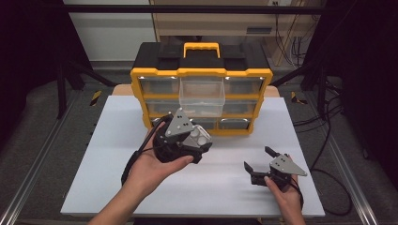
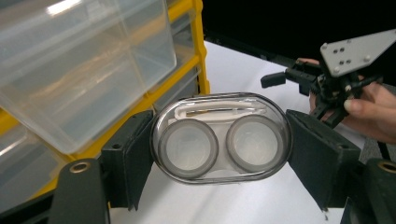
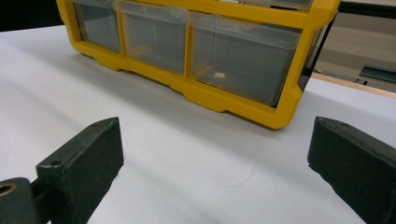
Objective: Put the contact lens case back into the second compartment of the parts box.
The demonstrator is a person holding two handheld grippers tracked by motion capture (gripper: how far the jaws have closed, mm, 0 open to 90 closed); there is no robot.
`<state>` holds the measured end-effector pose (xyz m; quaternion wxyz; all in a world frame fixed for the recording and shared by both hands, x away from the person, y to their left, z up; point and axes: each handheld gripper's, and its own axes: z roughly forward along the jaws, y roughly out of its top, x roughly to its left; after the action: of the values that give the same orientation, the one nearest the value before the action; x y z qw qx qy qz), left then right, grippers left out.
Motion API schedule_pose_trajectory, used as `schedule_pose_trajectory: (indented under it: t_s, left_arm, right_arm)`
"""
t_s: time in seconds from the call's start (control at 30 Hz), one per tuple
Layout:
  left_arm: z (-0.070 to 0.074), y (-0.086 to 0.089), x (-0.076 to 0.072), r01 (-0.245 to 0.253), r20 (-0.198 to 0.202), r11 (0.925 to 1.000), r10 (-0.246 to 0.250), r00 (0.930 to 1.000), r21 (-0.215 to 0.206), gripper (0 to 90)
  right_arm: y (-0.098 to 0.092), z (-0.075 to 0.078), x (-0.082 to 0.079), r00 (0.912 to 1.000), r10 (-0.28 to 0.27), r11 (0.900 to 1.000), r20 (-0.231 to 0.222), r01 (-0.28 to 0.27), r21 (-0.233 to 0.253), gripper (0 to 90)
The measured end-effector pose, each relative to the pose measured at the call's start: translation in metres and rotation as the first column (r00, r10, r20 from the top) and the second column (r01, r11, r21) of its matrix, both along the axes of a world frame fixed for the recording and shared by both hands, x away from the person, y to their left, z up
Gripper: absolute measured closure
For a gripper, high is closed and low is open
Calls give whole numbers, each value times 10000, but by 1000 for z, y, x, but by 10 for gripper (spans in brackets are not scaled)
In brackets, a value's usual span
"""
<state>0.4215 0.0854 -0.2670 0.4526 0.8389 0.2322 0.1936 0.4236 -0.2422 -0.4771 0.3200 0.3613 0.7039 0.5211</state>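
My left gripper point(image 1: 199, 140) is shut on a clear oval contact lens case point(image 2: 219, 137) with two round grey caps, held in the air in front of the yellow and black drawer organizer point(image 1: 202, 72). One clear drawer point(image 1: 202, 96) in the organizer's middle column is pulled out; it looms at the upper left of the left gripper view point(image 2: 79, 65). My right gripper point(image 1: 259, 160) stands open near the table's front right, nothing between its jaws, and it also appears in the left gripper view point(image 2: 299, 81). In the right gripper view the organizer's bottom drawers point(image 3: 243, 56) lie ahead.
The white table top point(image 1: 108, 154) has free room left and right of the organizer. Black cables point(image 1: 324, 117) hang off the right side. Metal rails point(image 1: 37, 154) run along both table sides. A cabinet point(image 1: 211, 18) stands behind the organizer.
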Motion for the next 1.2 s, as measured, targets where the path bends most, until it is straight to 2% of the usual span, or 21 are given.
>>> schedule_pose_trajectory:
  t_s: [0.6,0.97,1.2]
  left_arm:
    - [51,-5,3,27,684,9995,-6,9977,-309,262]
    - [84,-1,22,-397,1134,9984,439,9926,-391,262]
    - [98,4,34,-737,1225,9962,788,9893,-455,262]
  right_arm:
    - [-1,1,0,9999,-103,9999,4,103,73,38]
    - [-1,1,-1,9999,-134,9998,-12,135,131,38]
    - [-2,1,0,9999,-160,9997,-7,160,158,38]
